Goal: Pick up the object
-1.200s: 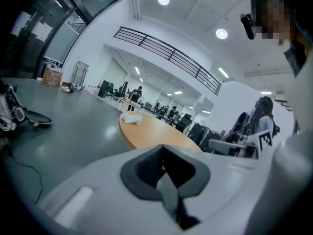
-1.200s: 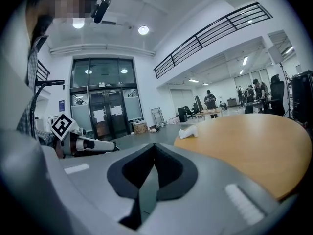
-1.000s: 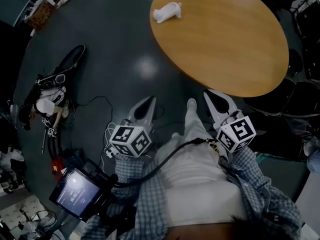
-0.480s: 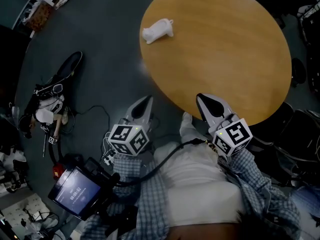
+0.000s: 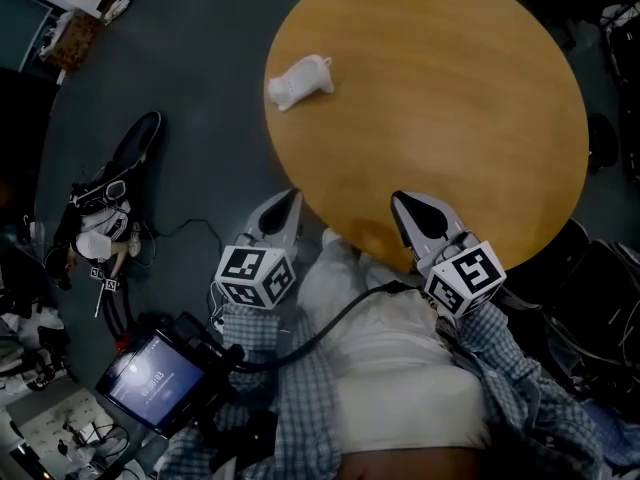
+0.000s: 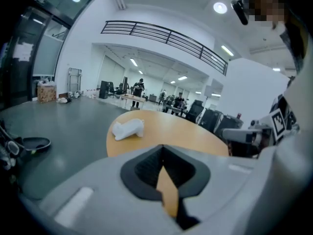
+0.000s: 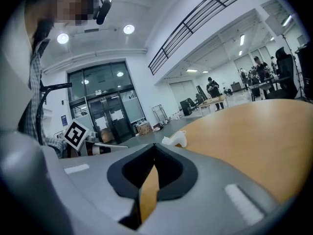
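Observation:
A small white animal-shaped object (image 5: 298, 81) lies on its side on the round wooden table (image 5: 450, 118), near the table's far left edge. My left gripper (image 5: 283, 211) hangs over the floor just short of the table's near edge, jaws shut and empty. My right gripper (image 5: 412, 211) has its tips over the near edge, also shut with nothing in it. The left gripper view shows the object (image 6: 128, 129) ahead on the table (image 6: 190, 133), beyond the gripper (image 6: 164, 153). The right gripper view has the object (image 7: 175, 140) far ahead, left of the gripper (image 7: 154, 153).
Bags, a white mask and cables (image 5: 105, 188) lie on the dark floor at left. A lit tablet screen (image 5: 150, 383) hangs by the person's left side. Dark chairs (image 5: 600, 268) stand at the table's right. People stand far off in the hall (image 6: 139, 88).
The person has stepped toward the table. It and the white object sit lower and further left in the head view, and the right gripper's tips now reach over the table's edge.

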`<action>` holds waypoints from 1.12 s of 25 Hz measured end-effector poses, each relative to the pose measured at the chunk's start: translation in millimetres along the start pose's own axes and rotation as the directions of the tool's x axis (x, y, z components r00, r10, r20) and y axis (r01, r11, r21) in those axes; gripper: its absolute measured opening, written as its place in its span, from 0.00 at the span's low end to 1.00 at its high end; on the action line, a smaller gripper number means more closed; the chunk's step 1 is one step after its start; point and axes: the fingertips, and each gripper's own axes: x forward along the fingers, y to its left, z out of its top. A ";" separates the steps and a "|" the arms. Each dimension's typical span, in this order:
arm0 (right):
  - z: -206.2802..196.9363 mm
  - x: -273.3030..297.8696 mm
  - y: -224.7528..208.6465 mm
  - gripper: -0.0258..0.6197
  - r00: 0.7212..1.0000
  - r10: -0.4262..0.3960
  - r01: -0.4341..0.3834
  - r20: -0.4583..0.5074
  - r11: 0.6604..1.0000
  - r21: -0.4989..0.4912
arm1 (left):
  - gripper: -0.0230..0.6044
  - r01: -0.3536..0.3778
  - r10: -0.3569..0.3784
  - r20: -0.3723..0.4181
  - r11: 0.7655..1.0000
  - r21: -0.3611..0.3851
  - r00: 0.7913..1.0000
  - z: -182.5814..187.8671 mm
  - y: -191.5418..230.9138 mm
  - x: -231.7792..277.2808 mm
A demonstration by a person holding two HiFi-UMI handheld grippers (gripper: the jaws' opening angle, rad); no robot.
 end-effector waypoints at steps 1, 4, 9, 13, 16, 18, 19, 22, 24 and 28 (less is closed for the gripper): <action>0.6 3.1 -2.1 0.05 1.000 -0.010 0.010 0.004 1.000 0.019 | 0.04 0.003 -0.002 -0.019 1.000 0.028 1.000 1.6 3.8 5.8; 4.3 16.5 -7.1 0.05 0.999 -0.033 0.033 0.014 0.999 0.039 | 0.04 0.003 0.001 -0.056 0.996 0.084 0.998 9.5 21.3 23.0; 18.6 35.9 -17.5 0.05 0.994 -0.099 0.096 0.043 0.993 0.074 | 0.04 0.033 -0.018 -0.110 0.989 0.144 0.994 20.9 52.2 55.1; 25.1 60.0 -23.7 0.05 0.991 -0.128 0.124 0.040 0.989 0.082 | 0.04 0.056 -0.029 -0.146 0.980 0.189 0.989 33.4 79.9 88.6; 24.9 84.0 -31.2 0.05 0.988 -0.152 0.150 0.024 0.984 0.092 | 0.13 0.089 -0.052 -0.175 0.974 0.208 0.983 42.6 99.9 114.3; 27.0 90.0 -32.3 0.05 0.986 -0.165 0.162 0.021 0.982 0.092 | 0.20 0.114 -0.072 -0.189 0.969 0.221 0.979 49.4 104.2 126.7; 27.8 89.0 -31.5 0.05 0.985 -0.170 0.168 0.021 0.982 0.091 | 0.24 0.130 -0.085 -0.195 0.963 0.235 0.977 51.8 102.2 130.3; 30.1 80.8 -28.3 0.05 0.981 -0.193 0.190 0.021 0.977 0.093 | 0.37 0.219 -0.157 -0.229 0.935 0.278 0.961 56.0 86.5 136.6; 31.8 84.6 -32.9 0.05 0.978 -0.208 0.205 0.019 0.973 0.102 | 0.49 0.282 -0.210 -0.258 0.916 0.284 0.943 58.1 83.2 149.2; 24.9 106.0 -57.7 0.05 0.971 -0.240 0.238 0.006 0.963 0.123 | 0.55 0.329 -0.218 -0.331 0.884 0.332 0.918 53.1 101.7 194.2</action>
